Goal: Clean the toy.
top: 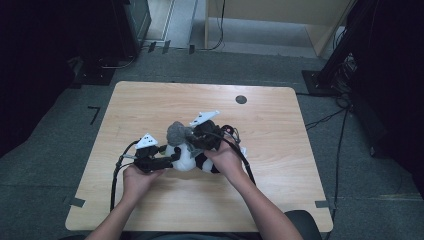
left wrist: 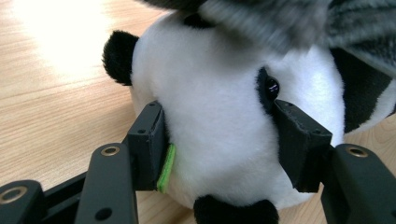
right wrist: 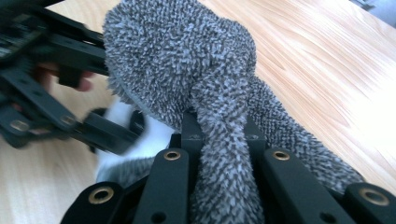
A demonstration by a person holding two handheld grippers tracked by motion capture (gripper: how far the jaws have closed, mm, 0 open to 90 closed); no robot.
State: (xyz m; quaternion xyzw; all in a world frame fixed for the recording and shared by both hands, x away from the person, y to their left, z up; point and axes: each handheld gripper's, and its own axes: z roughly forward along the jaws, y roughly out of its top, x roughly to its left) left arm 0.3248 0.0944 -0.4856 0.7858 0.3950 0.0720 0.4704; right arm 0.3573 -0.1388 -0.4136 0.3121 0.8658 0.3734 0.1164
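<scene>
Setting: a light wooden table (top: 150, 100) seen from above; a person's forearms come in from the near edge, a black two-jaw gripper in each hand.
Toy: a soft black-and-white plush panda (left wrist: 219, 116) lies near the middle of the table, between the two hands.
Cloth: a fuzzy grey knitted piece, perhaps a scarf or small hat (right wrist: 187, 60), sits bunched over the panda's top, one strand trailing back.
Left gripper (left wrist: 219, 149): its jaws press into the white head from both sides, one by the ear side, one just below the black eye patch; the plush dents under them.
Right gripper (right wrist: 219, 135): its jaws are pressed together on a strand of the grey cloth, which runs between them.
Handling, as I judge it: both things look light, soft and squashy, not fragile and not slippery. The panda will give under pressure, so a hold across the full head is steadier than an ear or limb. The knit stretches; take a thick fold, not a loose edge.
</scene>
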